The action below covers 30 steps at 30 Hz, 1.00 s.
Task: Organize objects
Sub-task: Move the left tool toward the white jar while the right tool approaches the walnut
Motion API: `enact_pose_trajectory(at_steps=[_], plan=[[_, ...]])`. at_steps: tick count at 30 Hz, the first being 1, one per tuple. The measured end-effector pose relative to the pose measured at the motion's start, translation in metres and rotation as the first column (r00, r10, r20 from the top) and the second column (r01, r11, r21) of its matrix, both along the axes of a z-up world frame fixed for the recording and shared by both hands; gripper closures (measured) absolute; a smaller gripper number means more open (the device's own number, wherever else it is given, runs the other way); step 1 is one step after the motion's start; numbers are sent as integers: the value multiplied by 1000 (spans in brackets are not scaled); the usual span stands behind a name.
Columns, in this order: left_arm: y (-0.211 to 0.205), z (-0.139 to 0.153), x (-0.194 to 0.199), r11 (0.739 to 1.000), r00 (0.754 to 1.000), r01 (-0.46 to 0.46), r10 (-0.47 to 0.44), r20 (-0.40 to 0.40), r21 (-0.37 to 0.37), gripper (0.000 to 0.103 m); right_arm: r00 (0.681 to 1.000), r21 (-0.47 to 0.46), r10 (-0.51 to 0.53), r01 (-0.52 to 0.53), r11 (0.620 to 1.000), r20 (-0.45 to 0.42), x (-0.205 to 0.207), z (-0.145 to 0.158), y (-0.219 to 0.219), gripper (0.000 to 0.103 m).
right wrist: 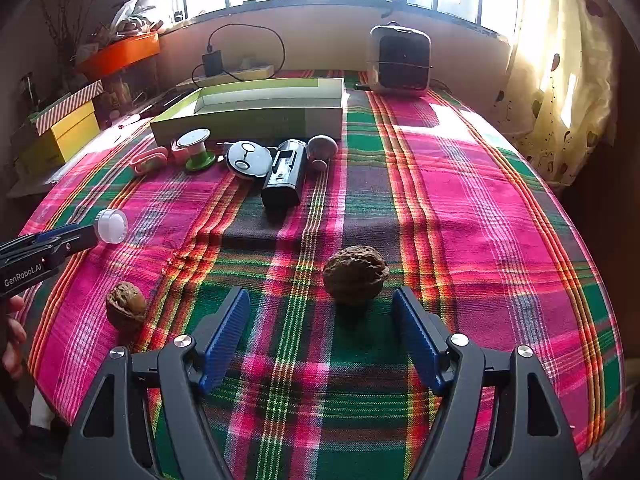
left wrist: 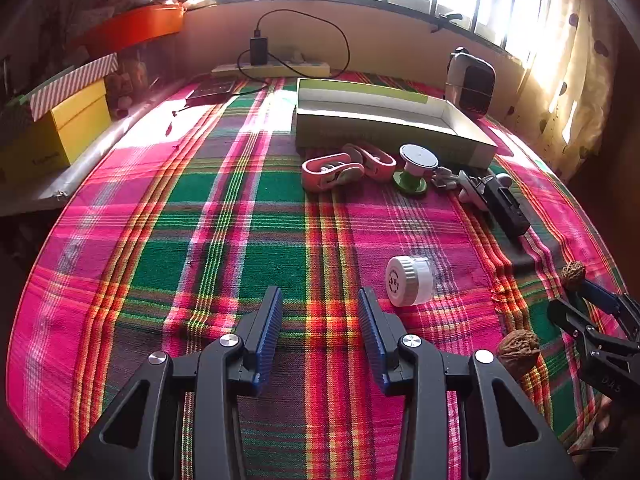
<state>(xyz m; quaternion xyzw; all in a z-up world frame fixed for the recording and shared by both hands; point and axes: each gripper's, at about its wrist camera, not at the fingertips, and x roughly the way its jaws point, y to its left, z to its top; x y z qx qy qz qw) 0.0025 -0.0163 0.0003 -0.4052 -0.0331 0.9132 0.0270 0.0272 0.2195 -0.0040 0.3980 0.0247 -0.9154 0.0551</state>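
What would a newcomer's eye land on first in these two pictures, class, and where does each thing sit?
The loud pink-and-green plaid cloth covering the table strikes first. On it, a wrinkled walnut sits just ahead of the open right gripper, and a white jar lies on its side near the open left gripper. Farther back, an open green box stands behind a cluster of small gadgets.

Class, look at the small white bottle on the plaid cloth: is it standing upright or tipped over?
Tipped over. The white bottle lies on its side on the plaid cloth, its round cap end facing the left gripper.
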Motion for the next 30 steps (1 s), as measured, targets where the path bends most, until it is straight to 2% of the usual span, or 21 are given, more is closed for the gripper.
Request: enact_pose_trajectory(at_steps=[4, 9, 14, 16, 20, 26, 30], plan=[[2, -1, 1, 1000, 1000, 12, -12, -10, -13, 67, 1000, -9, 17, -17, 1000, -7, 2, 0, 3, 29], [8, -2, 3, 997, 998, 53, -54, -16, -51, 67, 1000, -83, 0, -2, 997, -22, 2, 1, 17, 29], [9, 0, 7, 986, 986, 168, -168, -24, 10, 67, 1000, -67, 4, -5, 998, -16, -1, 1, 20, 29], [7, 0, 9, 982, 983, 184, -183, -27, 33, 67, 1000, -46, 8, -8, 999, -14, -4, 1, 20, 29], [1, 1, 10, 971, 979, 203, -203, -14, 128, 67, 1000, -13, 3, -3, 1000, -10, -9, -1, 19, 29], [13, 2, 4, 960, 970, 239, -241, -2, 146, 67, 1000, -1, 23, -23, 1000, 0, -15, -1, 16, 29], [22, 2, -5, 963, 969, 242, -245, 10, 122, 67, 1000, 0, 28, -28, 1000, 10, -20, -1, 16, 29]])
